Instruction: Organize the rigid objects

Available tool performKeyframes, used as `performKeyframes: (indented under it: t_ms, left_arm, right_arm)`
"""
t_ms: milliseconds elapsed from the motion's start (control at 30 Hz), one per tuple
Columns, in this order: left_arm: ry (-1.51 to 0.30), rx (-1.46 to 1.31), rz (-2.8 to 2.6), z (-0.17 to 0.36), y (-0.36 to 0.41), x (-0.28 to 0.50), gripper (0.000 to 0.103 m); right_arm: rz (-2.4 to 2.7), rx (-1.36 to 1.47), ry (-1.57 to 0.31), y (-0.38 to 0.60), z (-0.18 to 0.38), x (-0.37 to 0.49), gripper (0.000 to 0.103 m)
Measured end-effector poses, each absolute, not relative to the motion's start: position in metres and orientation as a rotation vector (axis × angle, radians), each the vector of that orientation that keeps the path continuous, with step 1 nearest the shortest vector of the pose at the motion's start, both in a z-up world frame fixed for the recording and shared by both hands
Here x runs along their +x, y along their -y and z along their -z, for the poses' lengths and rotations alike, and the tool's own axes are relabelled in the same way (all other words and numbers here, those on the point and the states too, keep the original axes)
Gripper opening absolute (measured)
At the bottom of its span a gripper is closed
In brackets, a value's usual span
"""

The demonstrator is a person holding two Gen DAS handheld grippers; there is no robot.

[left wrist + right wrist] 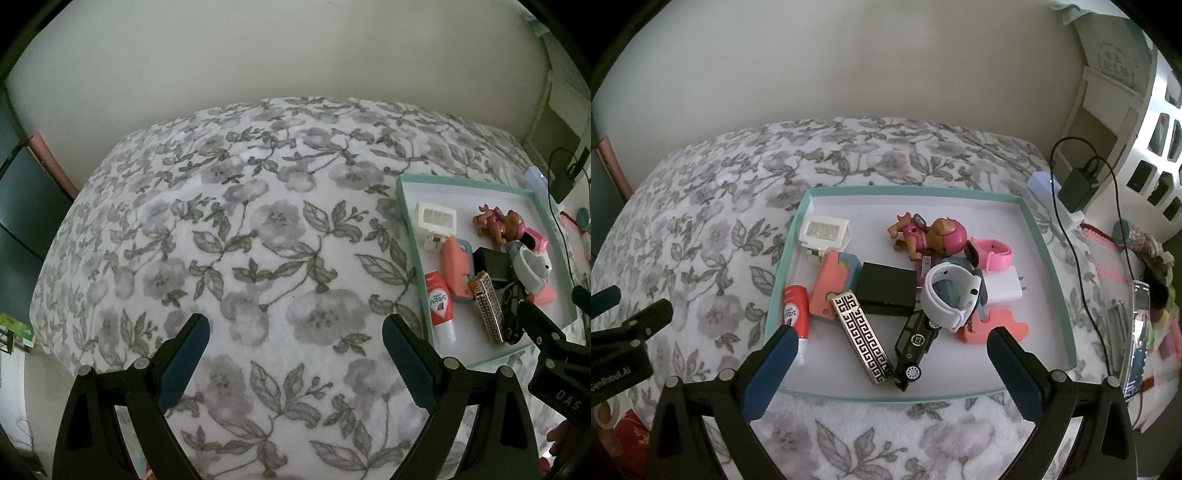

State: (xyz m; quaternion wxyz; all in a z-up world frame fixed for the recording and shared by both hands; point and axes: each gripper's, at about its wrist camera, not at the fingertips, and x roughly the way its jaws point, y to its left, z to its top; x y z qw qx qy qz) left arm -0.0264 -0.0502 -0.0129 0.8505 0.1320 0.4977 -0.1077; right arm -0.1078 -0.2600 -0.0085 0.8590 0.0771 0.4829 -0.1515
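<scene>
Because the right gripper (890, 363) hangs wide and empty over the tray's (1049, 273) near edge — harmonica (860, 338) and toy car (916, 347) between its 2 fingers — closing might catch both, while the left gripper (295, 345), equally wide, holds nothing.

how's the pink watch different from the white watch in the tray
The pink watch lies farther back, beside the toy dog; the white watch sits nearer, in the middle of the pile. The white one's band stands as an open loop; the pink one lies lower. Both are in the teal-rimmed tray.
</scene>
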Motion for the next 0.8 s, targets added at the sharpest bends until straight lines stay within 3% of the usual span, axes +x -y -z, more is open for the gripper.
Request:
performKeyframes:
  t_ms: [800]
  left_arm:
    - [-1.033,0.266,0.238,0.0108,0.0474,-0.0276,0.095]
  right_arm:
    - [0.314,0.152,-1.022,0.2581,0.0104,-0.1061,0.103]
